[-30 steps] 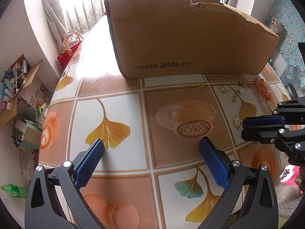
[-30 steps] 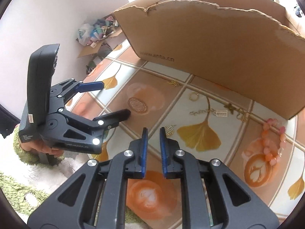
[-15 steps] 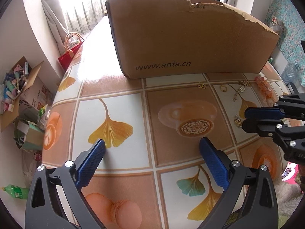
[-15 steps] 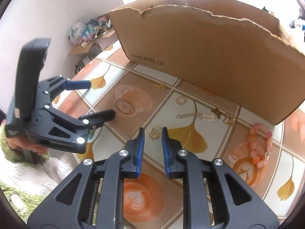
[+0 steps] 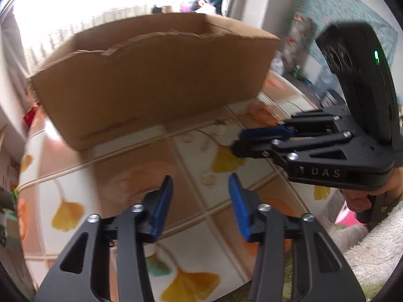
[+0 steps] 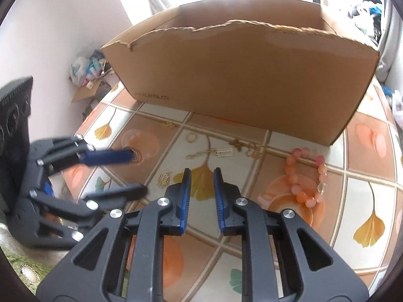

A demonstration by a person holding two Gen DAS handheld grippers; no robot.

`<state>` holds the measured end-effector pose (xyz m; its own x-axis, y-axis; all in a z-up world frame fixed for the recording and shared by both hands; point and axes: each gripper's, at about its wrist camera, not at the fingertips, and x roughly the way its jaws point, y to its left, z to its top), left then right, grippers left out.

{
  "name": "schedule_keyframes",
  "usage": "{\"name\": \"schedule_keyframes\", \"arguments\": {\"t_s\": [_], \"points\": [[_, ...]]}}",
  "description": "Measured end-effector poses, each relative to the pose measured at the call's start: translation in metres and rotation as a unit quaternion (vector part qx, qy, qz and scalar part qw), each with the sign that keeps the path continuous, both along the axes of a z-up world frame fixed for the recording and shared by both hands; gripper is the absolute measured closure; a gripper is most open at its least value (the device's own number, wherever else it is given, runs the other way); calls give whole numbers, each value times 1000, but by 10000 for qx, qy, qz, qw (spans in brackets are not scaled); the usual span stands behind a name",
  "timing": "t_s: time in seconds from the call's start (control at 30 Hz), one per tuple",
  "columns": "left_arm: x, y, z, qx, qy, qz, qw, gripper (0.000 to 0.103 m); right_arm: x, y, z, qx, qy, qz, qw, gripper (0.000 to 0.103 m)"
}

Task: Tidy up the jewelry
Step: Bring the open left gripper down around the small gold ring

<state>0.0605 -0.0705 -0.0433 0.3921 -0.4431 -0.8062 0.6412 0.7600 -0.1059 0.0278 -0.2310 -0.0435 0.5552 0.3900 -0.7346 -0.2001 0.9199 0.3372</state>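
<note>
Jewelry lies scattered on the tiled tablecloth (image 6: 365, 201) in front of the torn cardboard box (image 6: 239, 75), which fills the 12 o'clock part of both wrist views. In my right wrist view I count: a pink bead bracelet (image 6: 308, 176) at about 2 o'clock from my right gripper (image 6: 202, 173), a small gold charm (image 6: 163, 179) just at its 10 o'clock, a thin gold chain with a clear bar tag (image 6: 223, 152) at 12 o'clock, a gold ring (image 6: 192, 137) beyond that, a clover-shaped gold piece (image 6: 236, 144) near the box wall, and a tiny gold piece (image 6: 170, 125) at 11 o'clock close to the box.

Right gripper — jaws stand a narrow gap apart, nothing between the pads; only the ginkgo-leaf print shows through the gap.

Left gripper (image 5: 201, 183) — jaws are closing, nothing between them. Its own view is motion-blurred; I can just make out the gold charm (image 5: 209, 178) on the cloth between and beyond the fingertips, not touched. In the right view the left gripper (image 6: 138, 173) enters from 9 o'clock, its fingers reaching over the cloth near the charm.

Right gripper (image 5: 235, 142) crosses the left view at 3 o'clock, a hand (image 5: 362, 198) on its grip.
</note>
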Motion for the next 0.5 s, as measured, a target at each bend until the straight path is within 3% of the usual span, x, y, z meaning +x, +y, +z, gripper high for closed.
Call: {"name": "schedule_keyframes", "arguments": {"t_s": [0.13,0.27,0.5], "points": [[7,-6,-8,96,179,-27,9998,79,-2,-2,-2,112,7,-43,9999,86],[14,-7,-12,180,297,13,9994,82,-2,-3,-3,220,14,-37,9997,86],[2,-22,-14,506,134,-72,9986,83,-2,-7,-6,308,26,-29,9995,86]]}}
